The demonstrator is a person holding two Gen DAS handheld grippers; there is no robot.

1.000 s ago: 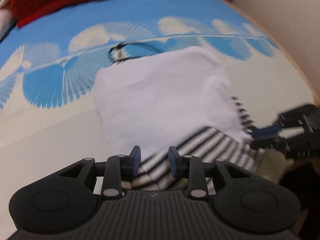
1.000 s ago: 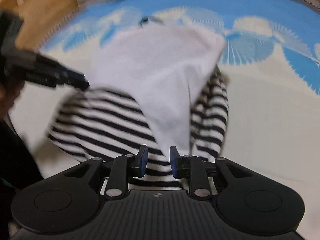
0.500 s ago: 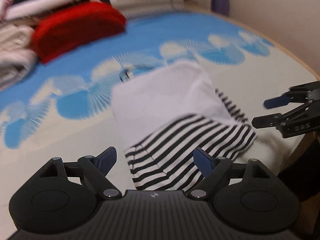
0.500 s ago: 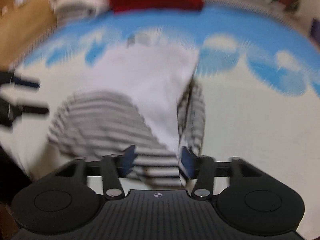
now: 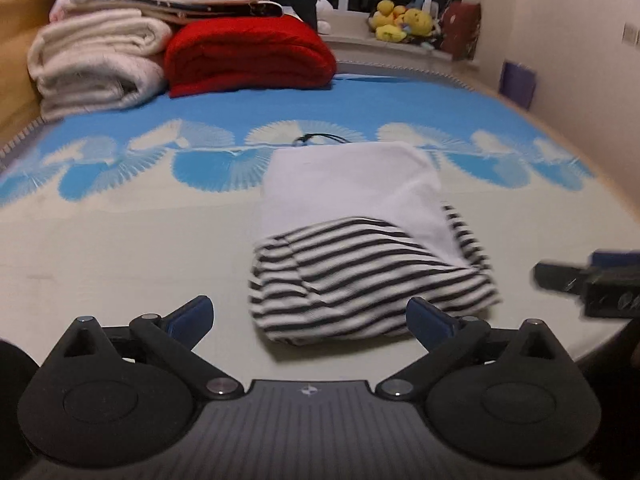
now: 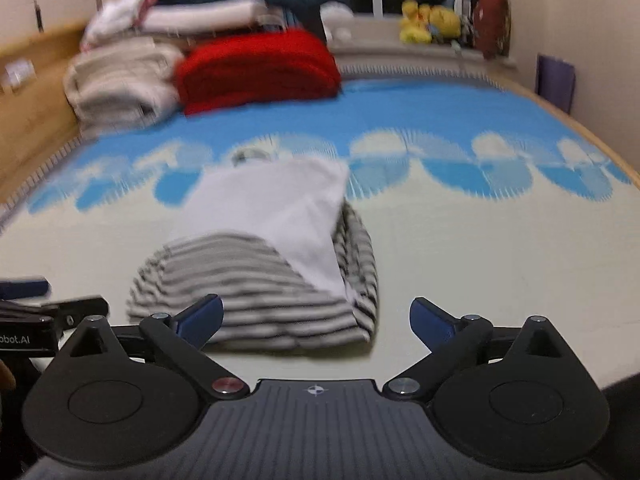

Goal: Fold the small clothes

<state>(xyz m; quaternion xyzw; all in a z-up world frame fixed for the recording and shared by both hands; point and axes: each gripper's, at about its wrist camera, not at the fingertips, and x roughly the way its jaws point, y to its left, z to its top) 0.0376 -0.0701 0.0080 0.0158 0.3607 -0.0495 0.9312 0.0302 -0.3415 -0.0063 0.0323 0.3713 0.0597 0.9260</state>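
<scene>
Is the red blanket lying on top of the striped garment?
No, the red blanket sits folded at the far end of the bed, well apart from the striped garment lying near the camera.

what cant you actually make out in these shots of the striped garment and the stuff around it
- Striped garment: its underside and inner layers, hidden by its own fold and white panel, both views.
- Dark cord behind it: too small in the left wrist view, blurred in the right.
- Right gripper: cut off by the left view's edge, blurred.
</scene>
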